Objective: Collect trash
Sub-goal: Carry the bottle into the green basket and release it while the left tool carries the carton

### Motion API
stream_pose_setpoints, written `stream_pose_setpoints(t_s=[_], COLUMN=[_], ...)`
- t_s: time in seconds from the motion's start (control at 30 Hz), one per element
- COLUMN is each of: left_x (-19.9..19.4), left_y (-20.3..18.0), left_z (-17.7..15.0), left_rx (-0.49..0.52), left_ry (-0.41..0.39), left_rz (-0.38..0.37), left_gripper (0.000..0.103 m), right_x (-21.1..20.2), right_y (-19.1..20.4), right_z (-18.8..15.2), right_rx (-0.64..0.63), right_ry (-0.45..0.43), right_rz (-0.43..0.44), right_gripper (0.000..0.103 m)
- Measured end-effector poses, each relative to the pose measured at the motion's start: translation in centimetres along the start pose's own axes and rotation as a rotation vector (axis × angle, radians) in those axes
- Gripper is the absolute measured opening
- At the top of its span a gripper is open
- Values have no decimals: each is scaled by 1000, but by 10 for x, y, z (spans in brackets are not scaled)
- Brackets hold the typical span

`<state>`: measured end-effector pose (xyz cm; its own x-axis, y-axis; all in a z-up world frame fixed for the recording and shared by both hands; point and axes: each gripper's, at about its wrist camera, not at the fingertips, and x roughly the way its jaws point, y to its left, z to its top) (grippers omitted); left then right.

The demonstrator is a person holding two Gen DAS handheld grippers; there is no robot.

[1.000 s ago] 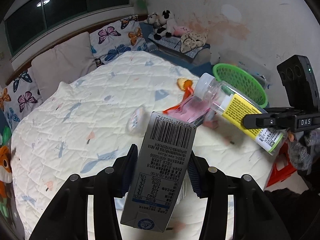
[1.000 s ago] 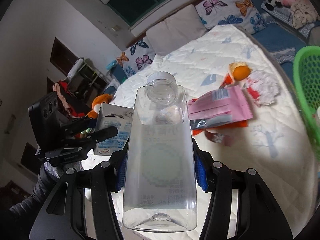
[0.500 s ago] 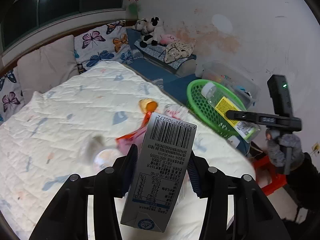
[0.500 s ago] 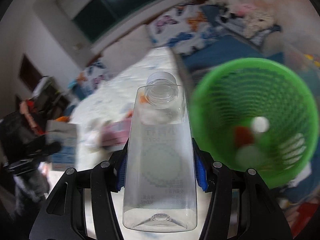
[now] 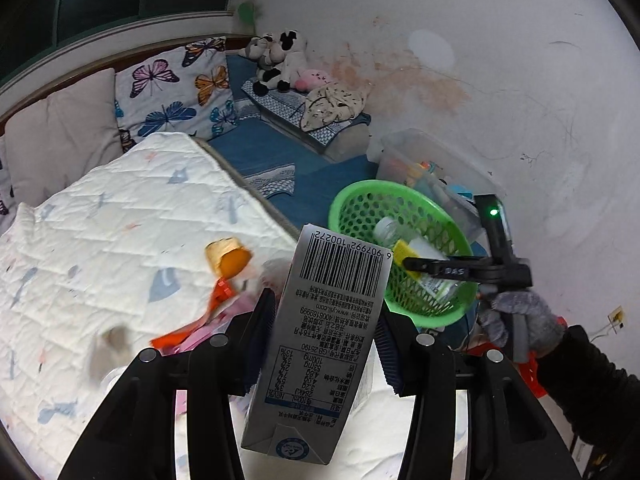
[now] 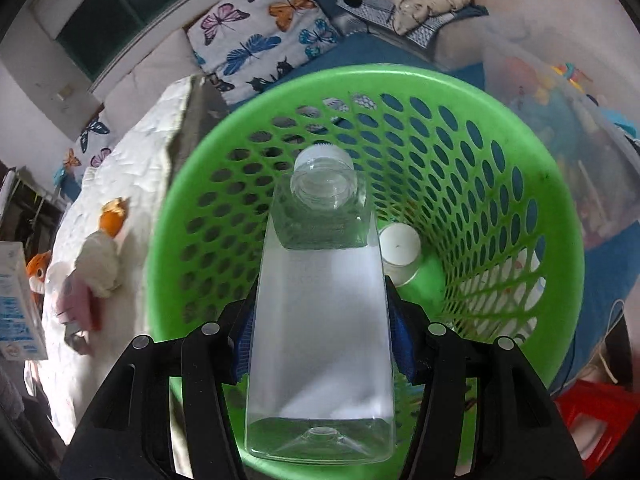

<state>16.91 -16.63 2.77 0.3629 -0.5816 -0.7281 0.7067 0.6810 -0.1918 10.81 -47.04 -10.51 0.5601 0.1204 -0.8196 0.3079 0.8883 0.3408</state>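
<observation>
Two pieces of trash are in hand and at least one is already binned, so the job reads as partly done. The right gripper (image 6: 320, 320) hangs over the green basket (image 6: 552, 208), which stands on the floor just beside the bed's right edge. Between its jaws sits the clear plastic bottle (image 6: 320, 300), cap pointing down into the basket; the jaws are opening, with the bottle between them and not yet dropped. A small white-capped container (image 6: 400, 252) lies at the basket's bottom, so some collecting is finished.

The left gripper (image 5: 324, 340) holds a grey milk carton (image 5: 320, 332) with its jaws clamped on the carton's sides, above the near edge of the bed (image 5: 100, 220) and left of the basket. Its drop is not yet made.

On the quilt, more litter waits: an orange cup-like piece (image 5: 230, 258), an orange-red wrapper (image 5: 192, 326) with pink packaging beside it, and a crumpled white wad (image 6: 100, 264). By my reckoning, the bottle and carton go in first, then several more trips to the bed remain.
</observation>
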Motion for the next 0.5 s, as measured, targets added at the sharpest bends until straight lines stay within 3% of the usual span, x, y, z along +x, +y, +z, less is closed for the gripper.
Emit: stream_pose_setpoints(t_s=[0.17,0.5], left_x=[20,68], left_y=[-11,-46], left_z=[11,29], left_rx=[-11,-11], left_ry=[12,59], left_rz=[-26,-66], left_gripper=[46,46], right_x=[-4,-51], right_y=[-3,0], right_z=[1,-12], right_rx=[-3,-31], right_ry=[-18,-122], right_rz=[4,21], right_gripper=[62,68])
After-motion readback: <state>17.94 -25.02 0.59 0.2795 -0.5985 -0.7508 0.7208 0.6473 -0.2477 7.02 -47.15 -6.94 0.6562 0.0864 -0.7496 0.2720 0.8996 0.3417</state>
